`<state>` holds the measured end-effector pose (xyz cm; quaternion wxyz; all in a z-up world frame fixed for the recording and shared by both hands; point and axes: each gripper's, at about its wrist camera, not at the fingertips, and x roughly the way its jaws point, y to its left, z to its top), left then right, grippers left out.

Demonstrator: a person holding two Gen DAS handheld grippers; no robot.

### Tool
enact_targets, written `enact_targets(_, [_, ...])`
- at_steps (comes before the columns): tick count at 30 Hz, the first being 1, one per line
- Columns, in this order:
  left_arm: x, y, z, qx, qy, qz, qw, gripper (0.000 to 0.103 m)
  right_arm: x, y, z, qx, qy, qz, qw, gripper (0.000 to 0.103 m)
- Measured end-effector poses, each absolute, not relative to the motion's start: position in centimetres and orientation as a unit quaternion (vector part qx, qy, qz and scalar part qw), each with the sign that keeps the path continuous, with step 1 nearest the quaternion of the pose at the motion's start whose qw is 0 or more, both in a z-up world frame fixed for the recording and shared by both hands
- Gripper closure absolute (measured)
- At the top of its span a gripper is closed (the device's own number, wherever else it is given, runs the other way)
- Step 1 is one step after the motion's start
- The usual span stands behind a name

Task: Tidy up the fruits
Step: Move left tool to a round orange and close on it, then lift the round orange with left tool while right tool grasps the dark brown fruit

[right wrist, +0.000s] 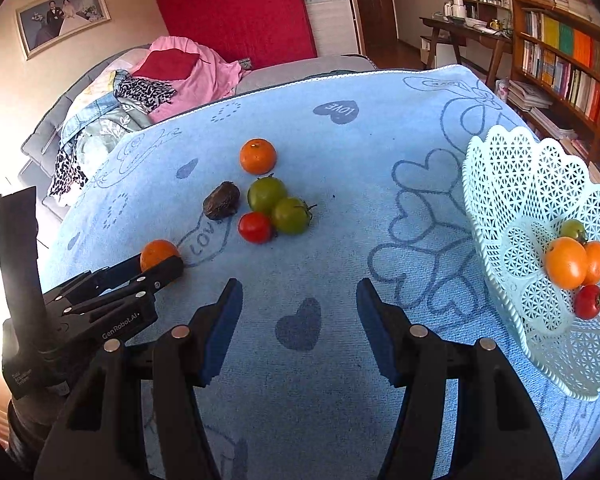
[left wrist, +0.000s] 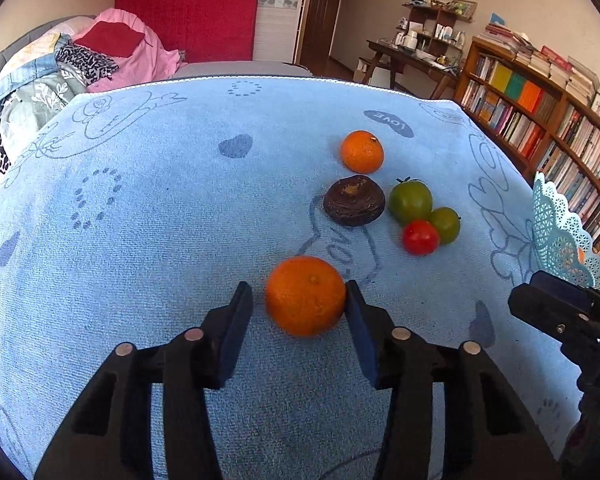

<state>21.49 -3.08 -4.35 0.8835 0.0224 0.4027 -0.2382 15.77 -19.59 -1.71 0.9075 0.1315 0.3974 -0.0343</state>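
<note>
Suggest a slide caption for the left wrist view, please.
Left gripper straddles an orange on the blue towel.

Blue heart-patterned towel, orange mandarin, mint lattice basket.

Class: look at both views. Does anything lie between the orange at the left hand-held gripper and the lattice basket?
Nothing visible does. The orange and basket are separated by bare blue towel; the right hand-held gripper hangs near that path.

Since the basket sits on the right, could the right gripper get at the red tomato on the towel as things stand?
Probably yes: the right gripper is open and empty, with bare towel between it and the red tomato, though green tomatoes touch it.
</note>
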Motion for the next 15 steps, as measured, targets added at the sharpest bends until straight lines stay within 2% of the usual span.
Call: enact_targets(15, [20.4,-2.0,-3.0,0.039,0.366,-0.193,0.910,0.064,19.9,-18.0,-1.4,0.108,0.393,-0.004,0.913,0.042])
